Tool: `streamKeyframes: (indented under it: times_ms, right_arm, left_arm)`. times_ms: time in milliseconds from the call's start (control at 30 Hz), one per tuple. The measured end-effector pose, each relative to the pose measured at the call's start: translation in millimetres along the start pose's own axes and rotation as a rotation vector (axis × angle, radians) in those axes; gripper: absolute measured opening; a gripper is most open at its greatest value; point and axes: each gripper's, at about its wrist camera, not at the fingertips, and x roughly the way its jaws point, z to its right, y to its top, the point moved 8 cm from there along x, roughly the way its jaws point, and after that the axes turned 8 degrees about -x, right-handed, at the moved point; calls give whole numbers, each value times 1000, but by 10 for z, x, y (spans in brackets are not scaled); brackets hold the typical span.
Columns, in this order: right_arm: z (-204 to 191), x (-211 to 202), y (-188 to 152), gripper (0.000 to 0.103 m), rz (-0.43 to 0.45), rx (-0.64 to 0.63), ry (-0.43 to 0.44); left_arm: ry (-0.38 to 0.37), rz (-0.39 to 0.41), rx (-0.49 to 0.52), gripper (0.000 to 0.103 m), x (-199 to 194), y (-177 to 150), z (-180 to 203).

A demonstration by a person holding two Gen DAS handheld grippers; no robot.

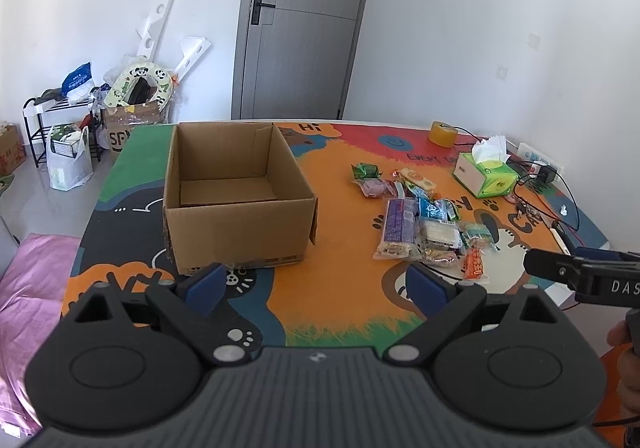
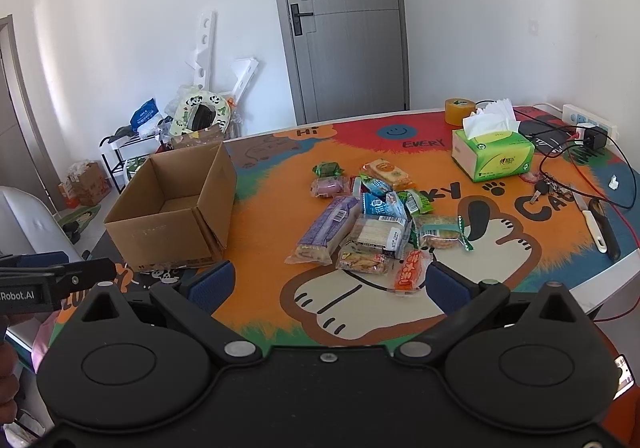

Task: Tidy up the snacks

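The cardboard box (image 2: 176, 207) stands open-topped on the left of the table (image 1: 332, 312), nothing inside it, its 4 upright walls barring any sideways entry. Between the box and the snack pile (image 2: 372, 224) runs a bare strip of printed cloth, wide enough for a gripper to pass. The near edge of the table before both grippers is also bare. Right of the pile the way is crowded: a green tissue box (image 2: 494, 155), a roll of tape (image 2: 460, 111), keys (image 2: 546, 189), a knife (image 2: 592, 224) and loose black and red cables (image 2: 624, 183) lying across the far right corner.
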Motion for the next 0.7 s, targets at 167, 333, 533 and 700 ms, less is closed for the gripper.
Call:
streamKeyframes:
  times_ms: [167,333,533,700]
  right_arm:
    - [-3,3,-7,103,-3,3,-2]
    - [-8,4,-11,103,-3,0,1]
    - [-7,-1,-14,103,-4,5,-1]
    - [2,-17,0,103,2,7,8]
  left_arm:
    - [-10,3,-1,96,1,9,1]
    - [-17,10,-4,96,-7,26,21]
    - [-28,11,6,96,-23,17,52]
    - [-32,9,4,96,-23,8,59]
